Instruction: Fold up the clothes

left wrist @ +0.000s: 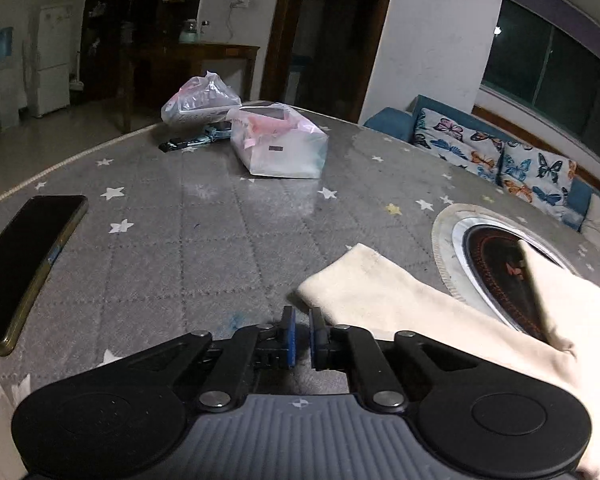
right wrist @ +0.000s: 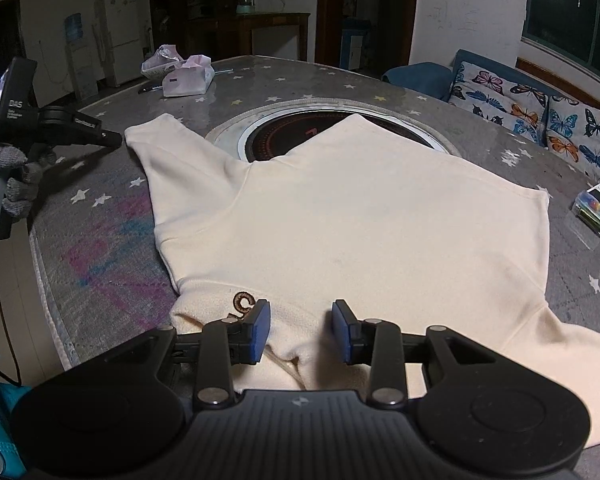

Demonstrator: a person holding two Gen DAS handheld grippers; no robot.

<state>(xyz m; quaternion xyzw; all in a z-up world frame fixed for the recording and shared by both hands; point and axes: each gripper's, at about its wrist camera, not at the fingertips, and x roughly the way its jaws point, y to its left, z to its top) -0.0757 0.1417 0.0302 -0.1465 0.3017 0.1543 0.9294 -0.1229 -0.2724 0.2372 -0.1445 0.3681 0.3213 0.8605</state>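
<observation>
Cream sweatshirt (right wrist: 340, 216) lies flat across the star-print table (right wrist: 100, 248), filling mid-frame in the right wrist view, part over the round inset burner (right wrist: 300, 136), one sleeve (right wrist: 168, 148) angled to upper left. Left gripper (left wrist: 302, 330) jaws nearly closed, nothing between them, just beside the sleeve end over bare table; right gripper (right wrist: 300, 330) partly open, straddling a raised fold at the garment's near edge, grip unclear. Two plastic bags (left wrist: 278, 144) at upper centre of left view hold boxed items; contents unreadable.
</observation>
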